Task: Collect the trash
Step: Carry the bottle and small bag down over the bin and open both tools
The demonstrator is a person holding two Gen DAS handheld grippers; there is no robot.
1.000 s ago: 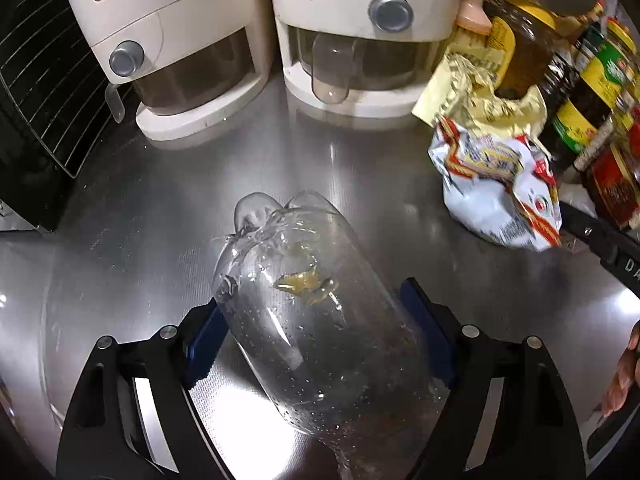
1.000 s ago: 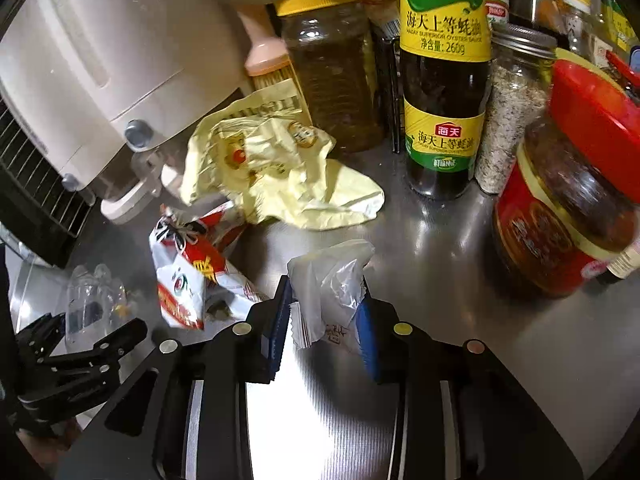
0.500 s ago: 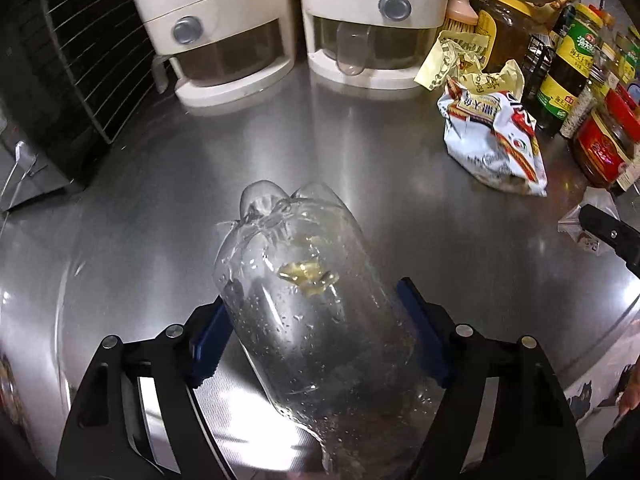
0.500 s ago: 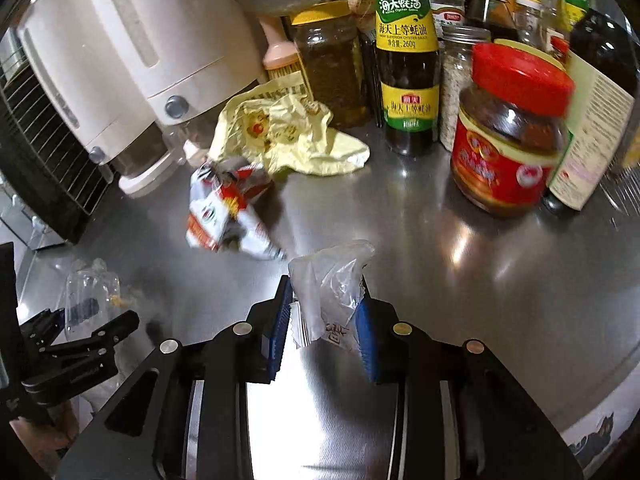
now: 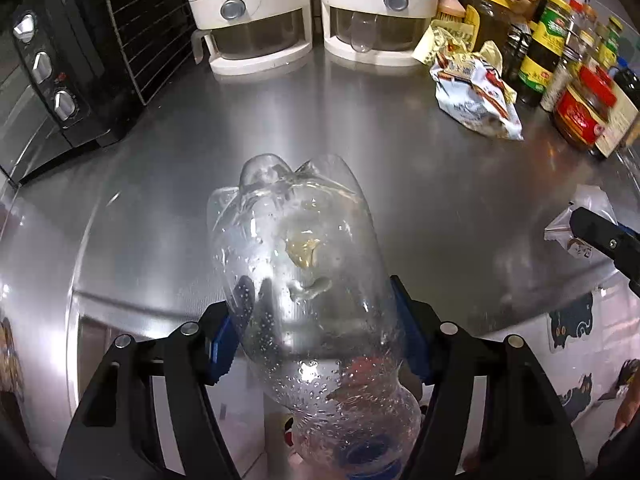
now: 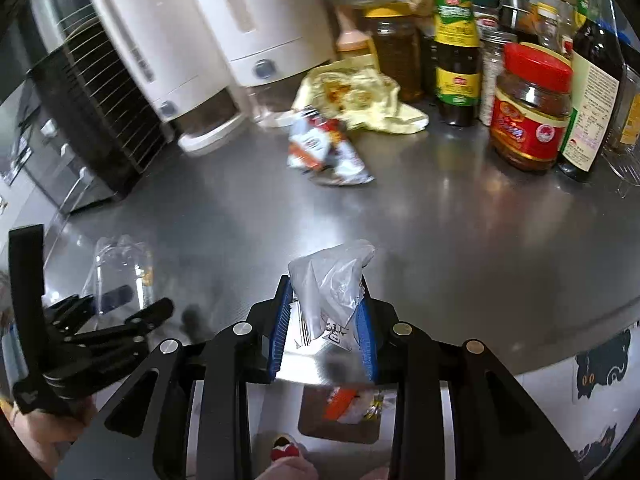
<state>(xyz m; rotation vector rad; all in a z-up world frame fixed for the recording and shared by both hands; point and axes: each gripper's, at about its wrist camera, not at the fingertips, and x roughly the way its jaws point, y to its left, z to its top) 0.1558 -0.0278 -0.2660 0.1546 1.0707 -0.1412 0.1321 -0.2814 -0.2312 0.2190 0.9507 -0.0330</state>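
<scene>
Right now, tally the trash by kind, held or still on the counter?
Clear plastic bottle: 1, in left tongs
Clear plastic bag: 1, in right tongs
Red-and-white snack bag: 1, on counter
Yellow wrapper: 1, on counter
Total: 4

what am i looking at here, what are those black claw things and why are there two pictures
No robot here: a person holds a two-finger tool in each hand, each with a fisheye camera looking along its fingers. One picture comes from each tool.

The left gripper holds a clear plastic bottle; its jaws have just been closing further on it. The right gripper is clamped on a crumpled clear wrapper.

Both are over the front edge of a steel counter. Still lying on it are a red and white snack bag and a yellow wrapper, beside sauce jars and white dispensers. They are collecting trash.
</scene>
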